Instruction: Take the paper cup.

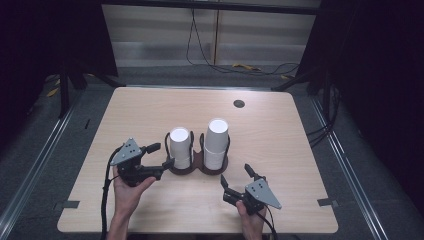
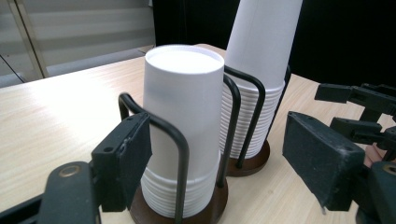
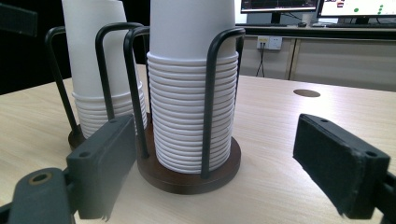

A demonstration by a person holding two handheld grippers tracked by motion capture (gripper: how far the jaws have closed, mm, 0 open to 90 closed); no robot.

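The left claw (image 1: 161, 155) stands with its jaws apart around the shorter stack of white paper cups (image 1: 180, 148), its pads not yet pressing; it should, I judge, square up on the top cup and lift straight, clear of the black wire holder on its two round brown bases (image 1: 198, 169). Further right on the pale wooden bench (image 1: 280, 130) rises the taller stack of white paper cups (image 1: 216, 142), and the right claw (image 1: 237, 176) waits open and empty near it. That makes two stacks, one double holder and two claws.
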